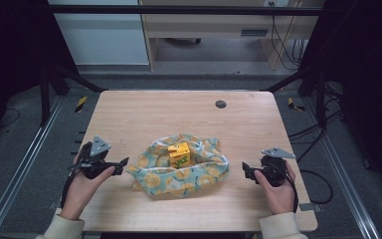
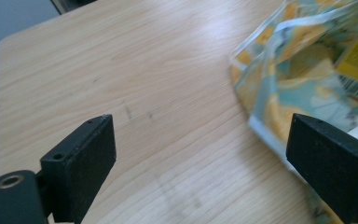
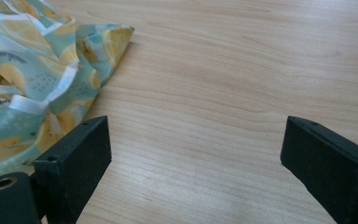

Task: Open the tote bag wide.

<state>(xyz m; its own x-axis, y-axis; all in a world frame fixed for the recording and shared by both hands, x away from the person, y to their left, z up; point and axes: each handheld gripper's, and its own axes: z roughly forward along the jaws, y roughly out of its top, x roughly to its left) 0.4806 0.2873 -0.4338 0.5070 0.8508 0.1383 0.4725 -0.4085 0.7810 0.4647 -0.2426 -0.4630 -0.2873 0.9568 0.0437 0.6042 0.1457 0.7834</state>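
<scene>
**Two grippers parted beside a lemon-print cloth**

Two black grippers were held over a pale wood-grain table (image 1: 129, 112) with rounded corners. At the left, the left gripper (image 1: 121, 166) was seen released, nothing between its blocky matte jaws. At the centre, a soft, crumpled teal cloth (image 1: 199, 172) printed with yellow lemon slices was heaped around a yellow box (image 1: 180, 154); its lettering could not be read. At the right, the right gripper (image 1: 247, 172) was likewise released, just beside the cloth. Grey flooring and cables were seen beyond.
</scene>
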